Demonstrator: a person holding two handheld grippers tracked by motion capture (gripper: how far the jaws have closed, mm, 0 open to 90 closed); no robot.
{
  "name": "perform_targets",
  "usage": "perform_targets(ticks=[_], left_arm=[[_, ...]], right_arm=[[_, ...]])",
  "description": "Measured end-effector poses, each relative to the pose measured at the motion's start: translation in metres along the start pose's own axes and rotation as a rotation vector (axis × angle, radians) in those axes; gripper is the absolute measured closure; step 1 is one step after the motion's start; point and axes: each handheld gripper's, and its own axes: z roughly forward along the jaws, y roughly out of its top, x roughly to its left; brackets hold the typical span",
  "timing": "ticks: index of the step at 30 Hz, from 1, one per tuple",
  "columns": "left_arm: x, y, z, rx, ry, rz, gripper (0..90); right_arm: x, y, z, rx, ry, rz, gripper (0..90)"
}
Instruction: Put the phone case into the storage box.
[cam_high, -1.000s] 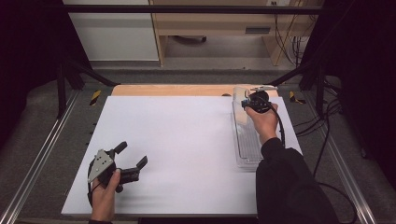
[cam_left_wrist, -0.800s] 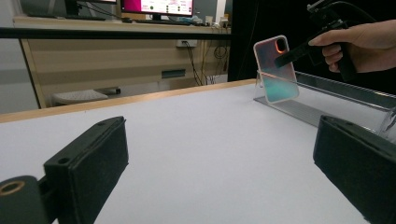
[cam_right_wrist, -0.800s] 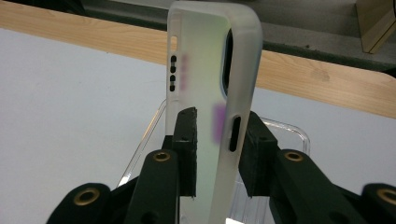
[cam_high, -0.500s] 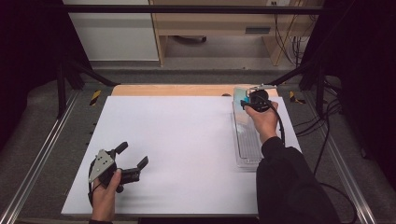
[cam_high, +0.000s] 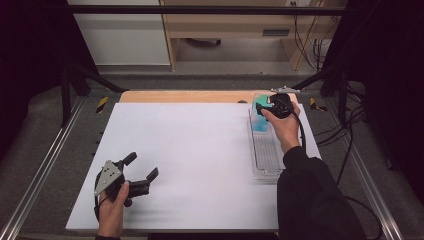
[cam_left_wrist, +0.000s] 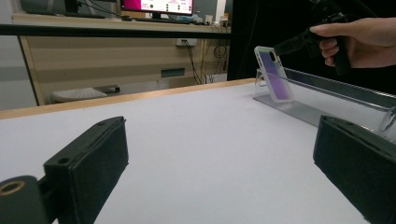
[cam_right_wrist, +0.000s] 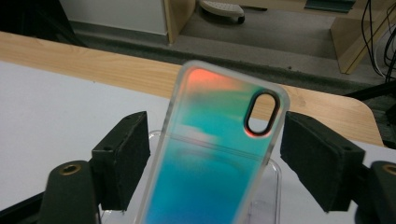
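A clear plastic tray (cam_high: 266, 155) lies along the worktop's (cam_high: 200, 150) right edge; a phone case (cam_right_wrist: 210, 158) stands tilted at its far end. The right tongs (cam_right_wrist: 212, 161) straddle the case, jaws apart, seemingly not gripping it. The left tongs (cam_high: 139, 172) rest open near the front-left corner, broad bare surface between.

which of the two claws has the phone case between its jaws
The right claw, at the tray's far end, straddles the phone case. The left claw hovers open over bare table.
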Motion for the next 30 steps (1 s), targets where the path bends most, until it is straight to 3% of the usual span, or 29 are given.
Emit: perform_targets(ticks=[12,25,30], left_arm=[[0.0,0.0,0.0,0.001,0.003,0.003,2.7],[0.0,0.0,0.0,0.001,-0.001,0.002,2.2],[0.0,0.0,-0.001,0.0,0.0,0.0,1.8]], right_arm=[[-0.004,0.009,-0.02,-0.058,0.036,0.032,18.5],[0.001,0.011,-0.029,-0.064,0.077,0.049,12.1],[0.001,0.012,-0.031,-0.046,0.111,0.085,8.3]])
